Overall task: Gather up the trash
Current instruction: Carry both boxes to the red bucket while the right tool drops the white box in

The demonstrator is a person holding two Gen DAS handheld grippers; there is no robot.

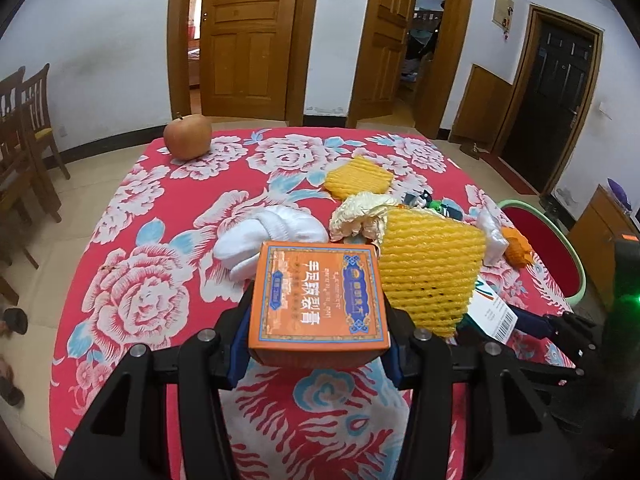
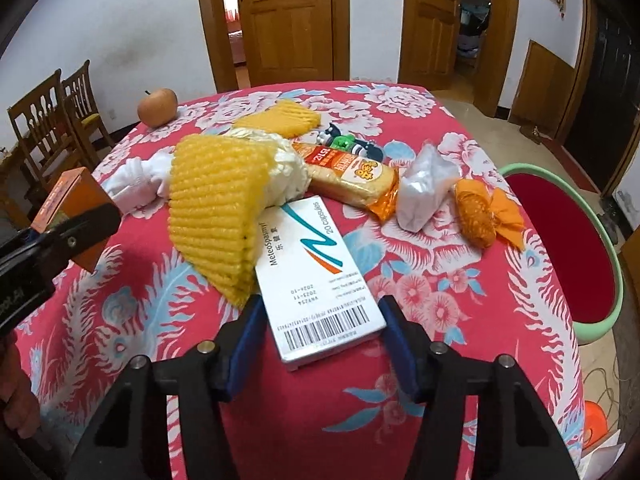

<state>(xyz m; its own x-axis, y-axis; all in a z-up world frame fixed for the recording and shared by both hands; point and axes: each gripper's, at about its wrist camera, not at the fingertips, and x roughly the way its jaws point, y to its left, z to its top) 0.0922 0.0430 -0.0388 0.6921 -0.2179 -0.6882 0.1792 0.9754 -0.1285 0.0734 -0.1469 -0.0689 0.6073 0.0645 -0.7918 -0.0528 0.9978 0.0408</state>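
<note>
My left gripper [image 1: 318,320] is shut on an orange carton [image 1: 320,296], held above the red floral tablecloth [image 1: 140,280]; the same carton [image 2: 76,196] shows at the left of the right wrist view. My right gripper [image 2: 320,304] straddles the near end of a white capsule box [image 2: 316,272] lying on the cloth, with its blue pads against both long sides. A yellow foam net [image 2: 216,208] leans on the far end of that box. Behind it lie a bread packet [image 2: 348,178], a white plastic bag [image 2: 424,188] and an orange wrapper [image 2: 480,212].
An apple [image 2: 157,107] sits at the far left corner, with a second foam net [image 2: 280,120], a small toy [image 2: 348,142] and a white cloth [image 2: 136,180] nearby. A red basin with a green rim [image 2: 616,272] stands right of the table. Wooden chairs [image 1: 28,128] stand to the left.
</note>
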